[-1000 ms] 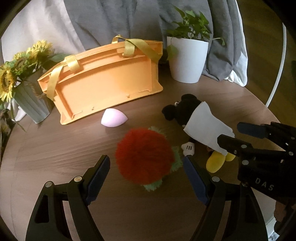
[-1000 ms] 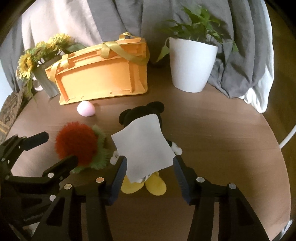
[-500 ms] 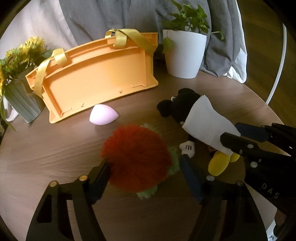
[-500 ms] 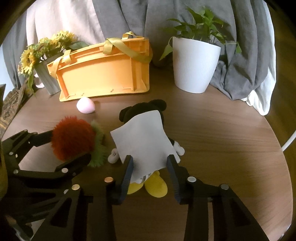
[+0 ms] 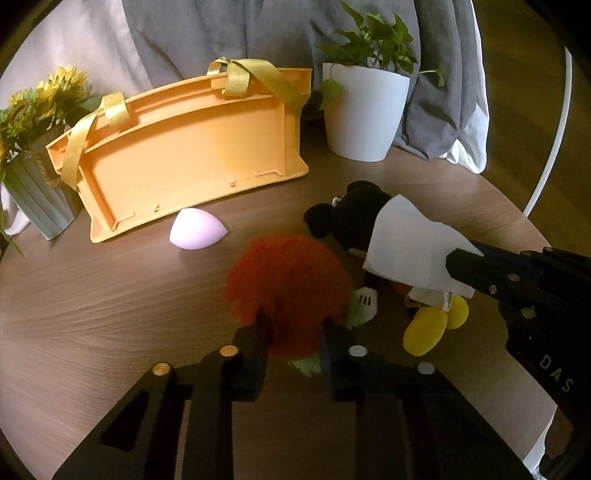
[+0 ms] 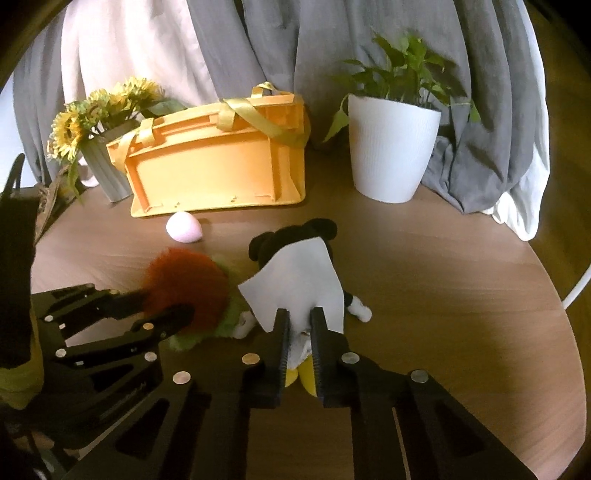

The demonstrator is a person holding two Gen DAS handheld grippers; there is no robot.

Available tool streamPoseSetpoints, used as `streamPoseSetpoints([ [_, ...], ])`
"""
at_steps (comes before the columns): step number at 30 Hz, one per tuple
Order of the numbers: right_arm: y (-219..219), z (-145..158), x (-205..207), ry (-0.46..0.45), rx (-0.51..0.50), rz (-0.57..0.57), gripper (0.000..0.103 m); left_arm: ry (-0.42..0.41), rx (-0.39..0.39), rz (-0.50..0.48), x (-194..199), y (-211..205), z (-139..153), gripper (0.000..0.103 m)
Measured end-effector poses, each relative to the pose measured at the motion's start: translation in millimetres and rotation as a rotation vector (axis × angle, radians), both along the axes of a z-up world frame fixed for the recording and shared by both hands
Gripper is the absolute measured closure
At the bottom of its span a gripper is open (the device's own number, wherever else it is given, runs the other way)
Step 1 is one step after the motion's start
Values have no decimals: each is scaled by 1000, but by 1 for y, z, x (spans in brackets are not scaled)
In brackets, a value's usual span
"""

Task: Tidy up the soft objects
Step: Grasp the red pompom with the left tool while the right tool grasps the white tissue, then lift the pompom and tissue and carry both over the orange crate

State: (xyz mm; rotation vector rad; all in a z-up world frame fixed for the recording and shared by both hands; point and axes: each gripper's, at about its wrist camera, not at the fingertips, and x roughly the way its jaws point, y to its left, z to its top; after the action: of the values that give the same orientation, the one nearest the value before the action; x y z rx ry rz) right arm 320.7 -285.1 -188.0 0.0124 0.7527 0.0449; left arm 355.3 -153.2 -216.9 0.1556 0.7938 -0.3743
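Observation:
A fluffy red ball with green fringe [image 5: 288, 280] lies on the round wooden table [image 5: 110, 302]. My left gripper [image 5: 293, 325] is shut on its near side. A black mouse plush in a white cape with yellow shoes [image 5: 399, 243] lies just right of it. My right gripper [image 6: 297, 325] is shut on the plush's lower body [image 6: 301, 280]. The red ball also shows in the right wrist view [image 6: 184, 284]. A pink egg-shaped sponge [image 5: 195, 233] lies loose in front of the orange basket [image 5: 192, 147], which has yellow ribbon handles.
A white pot with a green plant [image 5: 364, 110] stands right of the basket. A grey vase of sunflowers [image 5: 33, 147] stands at its left. Grey and white cloth [image 5: 221, 33] hangs behind. The table edge curves close at the right [image 6: 554, 332].
Both grippers moved forward and closed: the left onto the red fluffy ball, the right onto the mouse plush. Both were open a second ago.

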Motion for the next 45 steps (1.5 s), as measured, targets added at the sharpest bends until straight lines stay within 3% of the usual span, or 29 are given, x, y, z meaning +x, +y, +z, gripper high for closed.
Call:
streamPoseSetpoints([
  [3, 0, 3, -1, -6, 6, 7, 93, -10, -18, -1, 0, 0, 3, 96],
  [7, 0, 7, -1, -13, 16, 7, 94, -35, -35, 8, -1, 2, 10, 98],
  [22, -2, 23, -1, -45, 44, 0, 94, -114, -100, 34, -11, 13, 44, 99],
  [45, 19, 83, 4, -177, 51, 19, 94, -276, -170, 111, -18, 46, 113, 100],
])
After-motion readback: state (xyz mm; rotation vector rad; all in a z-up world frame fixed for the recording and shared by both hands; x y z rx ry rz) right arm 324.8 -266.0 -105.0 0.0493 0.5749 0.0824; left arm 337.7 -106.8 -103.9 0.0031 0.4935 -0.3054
